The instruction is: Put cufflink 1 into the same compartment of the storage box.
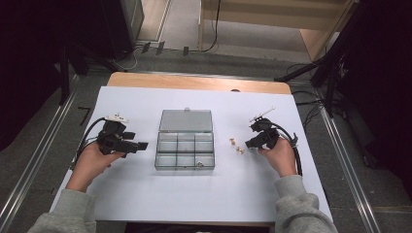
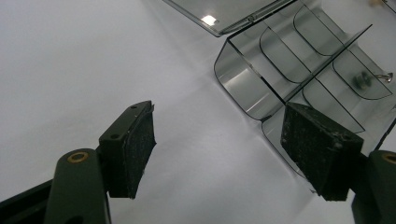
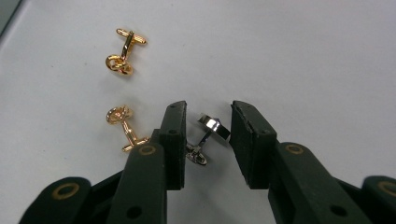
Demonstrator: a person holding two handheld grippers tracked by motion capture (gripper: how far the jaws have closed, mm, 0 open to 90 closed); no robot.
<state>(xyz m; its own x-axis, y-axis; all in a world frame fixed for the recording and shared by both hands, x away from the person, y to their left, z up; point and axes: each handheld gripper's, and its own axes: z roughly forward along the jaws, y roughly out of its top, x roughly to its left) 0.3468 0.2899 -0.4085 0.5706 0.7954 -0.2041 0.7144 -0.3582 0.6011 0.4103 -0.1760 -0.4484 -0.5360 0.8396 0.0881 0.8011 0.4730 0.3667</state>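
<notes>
My right gripper (image 3: 208,140), jaws apart, straddles the silver cufflink (image 3: 208,130) toward the table's right edge for pickup, while my left gripper (image 2: 224,149) waits spread beside the open box (image 1: 185,141).

High view looks down from above at the whole table (image 1: 145,194); left gripper view sits close, facing the box (image 2: 261,60) at upper right, shared with the high view's centre (image 1: 185,141)
</notes>
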